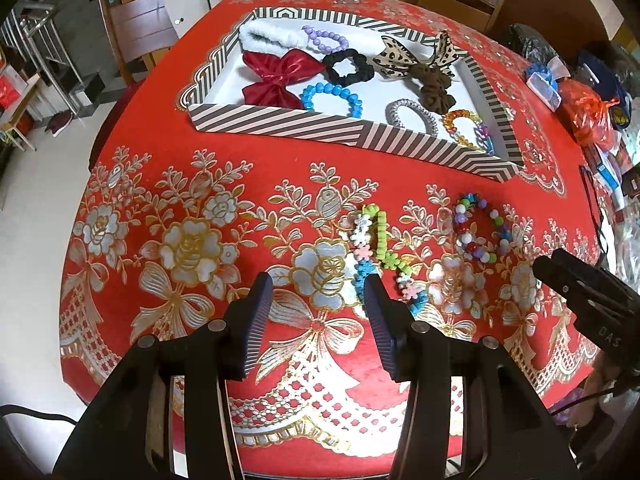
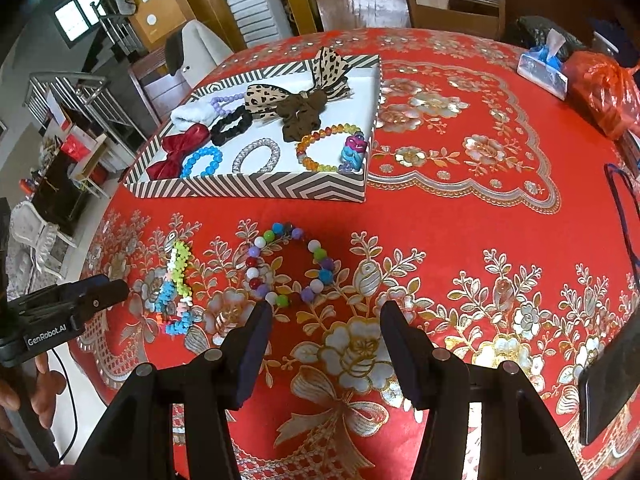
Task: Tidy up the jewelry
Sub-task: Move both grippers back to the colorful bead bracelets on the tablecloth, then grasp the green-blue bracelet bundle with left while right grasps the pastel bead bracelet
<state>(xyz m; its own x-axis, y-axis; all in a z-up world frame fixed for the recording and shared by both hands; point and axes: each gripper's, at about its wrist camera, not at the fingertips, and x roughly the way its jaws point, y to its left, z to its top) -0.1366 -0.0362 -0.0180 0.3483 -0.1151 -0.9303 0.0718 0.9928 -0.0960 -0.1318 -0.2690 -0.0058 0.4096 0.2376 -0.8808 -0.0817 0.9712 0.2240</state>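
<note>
A striped tray [image 1: 344, 130] [image 2: 256, 188] on the red tablecloth holds a red bow [image 1: 276, 78], a blue bead bracelet [image 1: 332, 98], a black scrunchie [image 1: 348, 65], a leopard bow [image 2: 280, 94] and other pieces. Outside it lie a green, white and blue flower bracelet [image 1: 380, 252] [image 2: 176, 292] and a multicoloured bead bracelet [image 1: 482, 232] [image 2: 288, 266]. My left gripper [image 1: 318, 292] is open just short of the flower bracelet, whose near end its right finger hides. My right gripper [image 2: 324, 318] is open, its left fingertip by the bead bracelet's near edge. Nothing sits between either pair of fingers.
Wooden chairs [image 2: 452, 0] stand past the table's far edge. A tissue pack [image 2: 542, 66], an orange plastic bag [image 2: 608, 88] and other clutter crowd the right side. A dark phone [image 2: 612, 392] lies at the near right. A hand [image 2: 16, 392] holds the left gripper.
</note>
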